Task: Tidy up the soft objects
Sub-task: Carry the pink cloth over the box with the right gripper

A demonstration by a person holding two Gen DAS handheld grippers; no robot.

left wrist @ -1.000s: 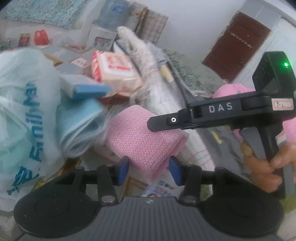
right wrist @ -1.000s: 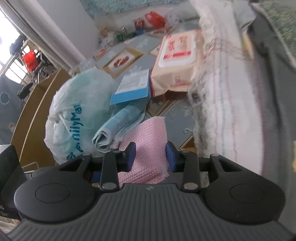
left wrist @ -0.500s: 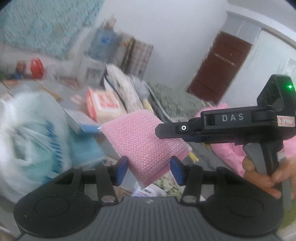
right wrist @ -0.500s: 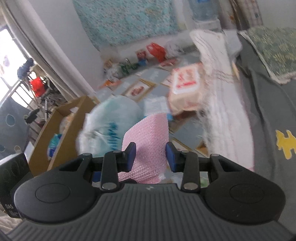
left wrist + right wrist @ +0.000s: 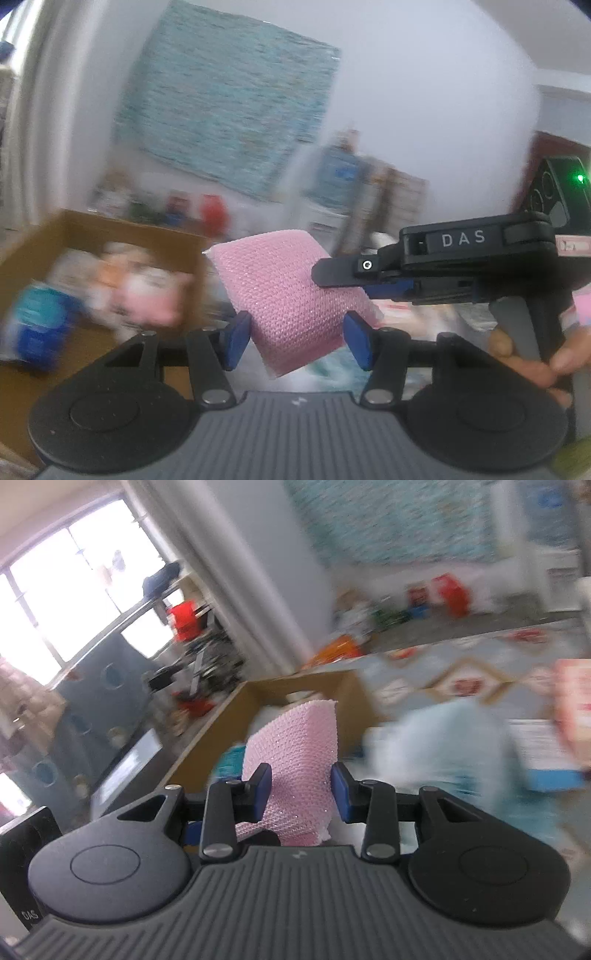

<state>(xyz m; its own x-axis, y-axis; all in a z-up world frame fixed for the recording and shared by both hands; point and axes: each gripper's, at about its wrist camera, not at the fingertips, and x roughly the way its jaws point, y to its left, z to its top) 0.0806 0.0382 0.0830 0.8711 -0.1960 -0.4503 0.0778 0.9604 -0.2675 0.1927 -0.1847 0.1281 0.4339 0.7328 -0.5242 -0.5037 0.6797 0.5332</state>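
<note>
**Kid:** Pink pad (image 5: 284,295), is that the soft thing? Where is it?

**Helper:** Yes. It is up in the air, between the two grippers. Behind it sits the big cardboard box (image 5: 295,686), and that box already has some blurry things inside. My guess is the pad goes in there.

**Kid:** What is the pale blue lump?

**Helper:** It looks like a plastic bag (image 5: 443,738). It lies on the floor beside the box.

**Kid:** Who is holding the pad?

**Helper:** The right gripper (image 5: 301,794) squeezes it. Both blue pads press on its sides. The left gripper (image 5: 297,341) has just been opening. The pad is between its fingers (image 5: 236,339), but the right-hand finger stands clear of it, so I think it has let go.

**Kid:** Is the pad heavy?

**Helper:** I think it is very light. It looks bumpy and squishy, like bubble wrap. It keeps its shape when held by one end, so it is a bit puffy and not floppy.

**Kid:** Where should you grab it?

**Helper:** Near an edge, across the thin way, like now. The bumps should stop it slipping.
</note>
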